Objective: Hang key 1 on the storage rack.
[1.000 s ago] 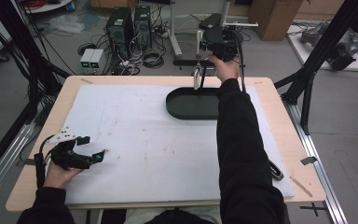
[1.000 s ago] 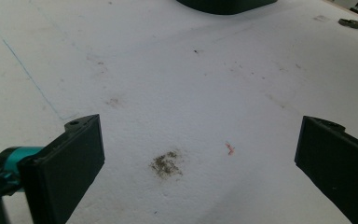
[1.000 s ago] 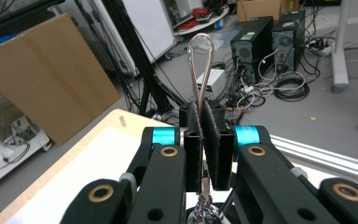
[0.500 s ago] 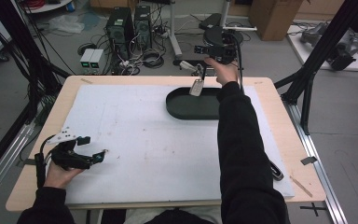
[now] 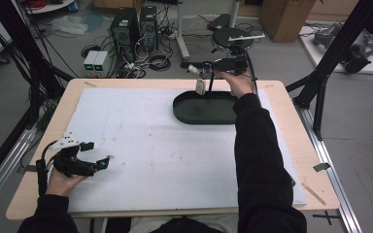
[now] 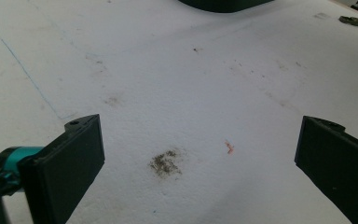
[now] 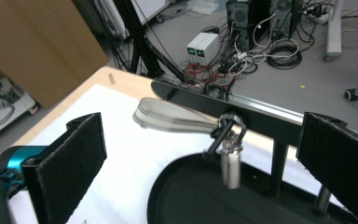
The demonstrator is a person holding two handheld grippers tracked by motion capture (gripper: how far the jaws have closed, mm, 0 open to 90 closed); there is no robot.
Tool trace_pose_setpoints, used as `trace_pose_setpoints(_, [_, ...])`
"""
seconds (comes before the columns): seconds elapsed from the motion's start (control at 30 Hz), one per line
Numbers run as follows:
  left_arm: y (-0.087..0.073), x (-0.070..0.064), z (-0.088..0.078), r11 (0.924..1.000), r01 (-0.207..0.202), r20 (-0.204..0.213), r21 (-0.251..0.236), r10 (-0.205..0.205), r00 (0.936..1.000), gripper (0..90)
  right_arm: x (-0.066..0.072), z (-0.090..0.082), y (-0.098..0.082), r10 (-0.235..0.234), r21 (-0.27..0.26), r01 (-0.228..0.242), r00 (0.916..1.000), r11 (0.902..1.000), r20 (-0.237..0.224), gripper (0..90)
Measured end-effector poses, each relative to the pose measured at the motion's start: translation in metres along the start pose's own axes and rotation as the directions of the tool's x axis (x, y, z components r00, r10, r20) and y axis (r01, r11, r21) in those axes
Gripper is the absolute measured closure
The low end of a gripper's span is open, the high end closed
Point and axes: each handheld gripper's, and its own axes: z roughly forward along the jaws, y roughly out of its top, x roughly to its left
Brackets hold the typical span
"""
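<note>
Right tool (image 5: pixel 194 67) held level above the far edge of the tabletop (image 5: pixel 291 145), just past the far rim of the black oval tray (image 5: pixel 187 109). Its jaws have just been opening and now stand wide apart, released, with nothing pressed between the pads. In the right gripper view a set of measuring spoons (image 7: pixel 186 122) hangs from a hook on the black rack (image 7: pixel 261 114) that stands at the tray's far side: one broad spoon tilted out toward the left, smaller ones dangling straight down over the tray. In the high view the spoons (image 5: pixel 200 86) hang just below the right tool, apart from it. A second ago the right tool was clenched and sat nearer the tray with the spoons at its tip; now the hand has drawn back slightly and the spoons hang free on the rack. Left tool (image 5: pixel 108 159) rests near the tabletop's near left corner, same place as before, jaws wide open and empty; the left gripper view shows bare white mat (image 6: pixel 177 84) with a dark smudge (image 6: pixel 165 163) between them.
</note>
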Motion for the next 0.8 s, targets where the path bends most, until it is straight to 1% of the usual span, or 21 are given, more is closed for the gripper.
trace_pose_setpoints(0.03, [0.000,0.000,0.000,1.0000,-0.001,0.001,0.001,0.001,1.0000,1.8,0.000,0.000,0.000,0.000,0.000,0.000,1.0000,1.0000,0.000,0.7])
trace_pose_setpoints(0.1, [0.000,0.000,0.000,1.0000,-0.003,0.001,0.002,0.003,1.0000,1.8,0.001,-0.003,-0.004,-0.018,0.016,0.018,0.9997,0.9997,0.015,0.7])
trace_pose_setpoints(0.13, [0.000,0.000,0.000,1.0000,-0.003,0.000,0.003,0.003,1.0000,1.8,0.002,-0.006,-0.007,-0.024,0.017,0.024,0.9996,0.9996,0.011,0.7])
trace_pose_setpoints(0.2, [0.000,0.000,0.000,1.0000,-0.002,0.000,0.003,0.002,1.0000,1.8,0.003,-0.007,-0.008,-0.026,0.018,0.026,0.9995,0.9995,0.016,0.7])
trace_pose_setpoints(0.27, [0.000,0.000,0.000,1.0000,-0.001,-0.001,0.001,0.001,1.0000,1.8,0.003,-0.012,-0.015,-0.027,0.020,0.026,0.9994,0.9995,0.023,0.7])
trace_pose_setpoints(0.3, [0.000,0.000,0.000,1.0000,0.000,-0.002,0.001,0.000,1.0000,1.8,0.003,-0.012,-0.015,-0.027,0.020,0.026,0.9994,0.9995,0.023,0.7])
trace_pose_setpoints(0.37, [0.000,0.000,0.000,1.0000,-0.001,-0.002,0.002,0.001,1.0000,1.8,0.002,-0.016,-0.021,-0.035,0.042,0.033,0.9988,0.9986,0.035,0.7])
trace_pose_setpoints(0.4, [0.000,0.000,0.000,1.0000,-0.003,-0.002,0.004,0.003,1.0000,1.8,0.003,-0.018,-0.022,-0.043,0.038,0.042,0.9982,0.9984,0.042,0.7])
trace_pose_setpoints(0.43, [0.000,0.000,0.000,1.0000,-0.003,-0.002,0.004,0.003,1.0000,1.8,0.004,-0.020,-0.023,-0.045,0.024,0.044,0.9983,0.9987,0.037,0.7])
trace_pose_setpoints(0.5, [0.000,0.000,0.000,1.0000,-0.003,-0.001,0.005,0.003,1.0000,1.8,0.004,-0.024,-0.024,-0.034,0.009,0.034,0.9992,0.9994,0.022,0.7])
trace_pose_setpoints(0.6, [0.000,0.000,0.000,1.0000,-0.001,-0.004,0.003,0.001,1.0000,1.8,0.004,-0.025,-0.026,-0.044,0.010,0.043,0.9986,0.9990,0.029,0.7])
trace_pose_setpoints(0.67, [0.000,0.000,0.000,1.0000,-0.003,-0.005,0.005,0.003,1.0000,1.8,0.003,-0.029,-0.031,-0.046,0.015,0.045,0.9984,0.9989,0.034,0.7])
trace_pose_setpoints(0.77, [0.000,0.000,0.000,1.0000,-0.003,-0.004,0.006,0.003,1.0000,1.8,0.003,-0.033,-0.035,-0.058,0.037,0.057,0.9971,0.9977,0.048,0.7])
trace_pose_setpoints(0.8, [0.000,0.000,0.000,1.0000,-0.003,-0.004,0.007,0.003,1.0000,1.8,0.003,-0.033,-0.035,-0.058,0.037,0.057,0.9971,0.9977,0.048,0.7])
